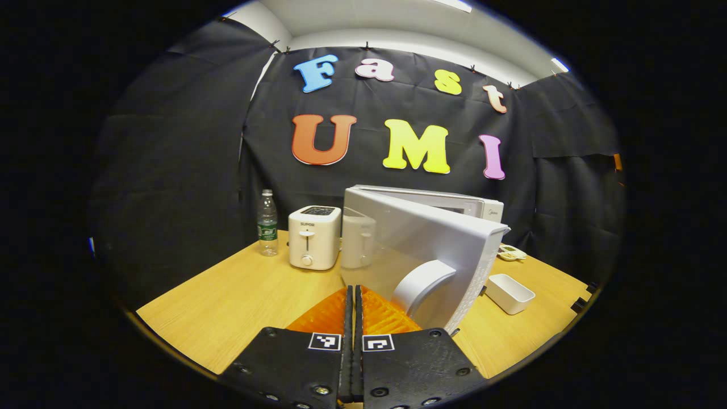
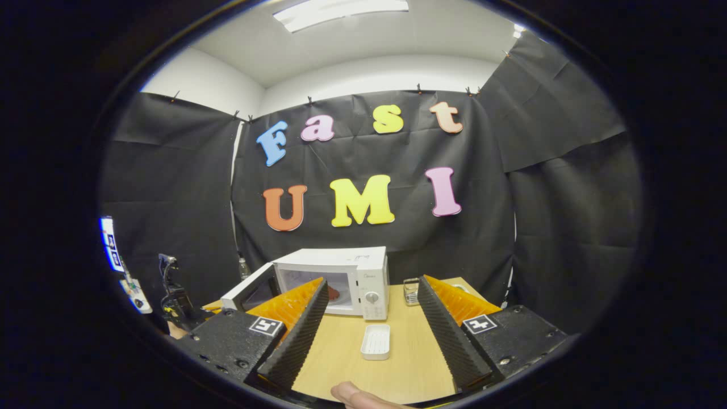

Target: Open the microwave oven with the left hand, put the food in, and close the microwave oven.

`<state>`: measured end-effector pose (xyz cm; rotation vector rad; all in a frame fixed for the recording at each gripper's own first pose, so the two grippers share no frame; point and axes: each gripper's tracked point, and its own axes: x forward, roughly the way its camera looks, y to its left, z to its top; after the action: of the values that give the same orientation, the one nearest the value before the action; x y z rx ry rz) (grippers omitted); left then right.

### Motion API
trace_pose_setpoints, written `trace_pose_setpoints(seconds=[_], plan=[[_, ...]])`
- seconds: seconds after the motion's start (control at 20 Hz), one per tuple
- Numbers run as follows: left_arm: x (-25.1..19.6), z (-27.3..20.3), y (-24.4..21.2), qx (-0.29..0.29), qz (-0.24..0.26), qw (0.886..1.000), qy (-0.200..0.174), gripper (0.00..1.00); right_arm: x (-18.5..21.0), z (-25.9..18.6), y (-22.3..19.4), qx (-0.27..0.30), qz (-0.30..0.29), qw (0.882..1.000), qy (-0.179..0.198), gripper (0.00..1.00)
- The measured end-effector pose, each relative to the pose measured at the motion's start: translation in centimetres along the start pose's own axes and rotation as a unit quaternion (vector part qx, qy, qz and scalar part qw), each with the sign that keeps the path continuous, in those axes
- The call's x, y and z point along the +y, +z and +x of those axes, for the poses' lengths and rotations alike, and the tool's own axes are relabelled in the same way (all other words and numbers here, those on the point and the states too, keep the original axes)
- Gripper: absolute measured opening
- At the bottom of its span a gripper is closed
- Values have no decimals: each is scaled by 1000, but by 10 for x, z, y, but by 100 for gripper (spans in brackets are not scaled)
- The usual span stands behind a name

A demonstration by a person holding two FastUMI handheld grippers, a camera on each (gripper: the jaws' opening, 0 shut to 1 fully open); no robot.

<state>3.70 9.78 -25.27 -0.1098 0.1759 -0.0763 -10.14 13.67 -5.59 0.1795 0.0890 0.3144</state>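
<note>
One microwave oven point(image 1: 431, 238) stands on the one wooden table point(image 1: 238, 301), with its single door point(image 1: 420, 250) swung open and one curved handle point(image 1: 423, 284) on that door. Beside it are one white toaster point(image 1: 314, 237), one white jug point(image 1: 358, 238) and one clear plastic bottle point(image 1: 267, 223), and in front lies one empty white rectangular tray point(image 1: 510, 292). In the right gripper view there is also one small glass point(image 2: 411, 291) just to the side of the oven, two round knobs point(image 2: 372, 297) can be made out on the oven's panel, and one fingertip point(image 2: 355, 393) shows at the bottom edge.
</note>
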Motion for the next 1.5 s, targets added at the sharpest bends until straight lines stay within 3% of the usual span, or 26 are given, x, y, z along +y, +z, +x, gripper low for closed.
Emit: trace_pose_setpoints(seconds=[0.05,0.1,0.15,0.35,0.7,0.75,0.8,1.2,1.5], plan=[[-12,5,-2,4,-1,1000,-10,0,-3,-1,1,-2,1,1000,-1,89],[-21,10,0,1,-3,1000,-15,15,-7,-2,2,-4,2,1000,-3,89],[-32,16,4,-1,-4,1000,-25,0,-10,-3,2,-6,4,1000,-4,89],[-79,43,6,6,-8,998,-66,0,-17,-6,5,-8,13,1000,-5,89],[-138,96,3,37,-9,994,-101,0,-29,-16,13,-28,19,999,-6,89],[-144,106,5,33,-12,994,-103,0,-31,-19,14,-32,17,999,-6,89],[-150,112,4,34,-12,994,-102,0,-33,-21,16,-39,12,999,-3,100],[-177,167,6,31,-14,996,-81,0,-87,-1,26,-83,-2,996,-31,100],[-182,206,17,25,-17,998,-61,0,-109,34,7,-59,3,998,-24,100]])
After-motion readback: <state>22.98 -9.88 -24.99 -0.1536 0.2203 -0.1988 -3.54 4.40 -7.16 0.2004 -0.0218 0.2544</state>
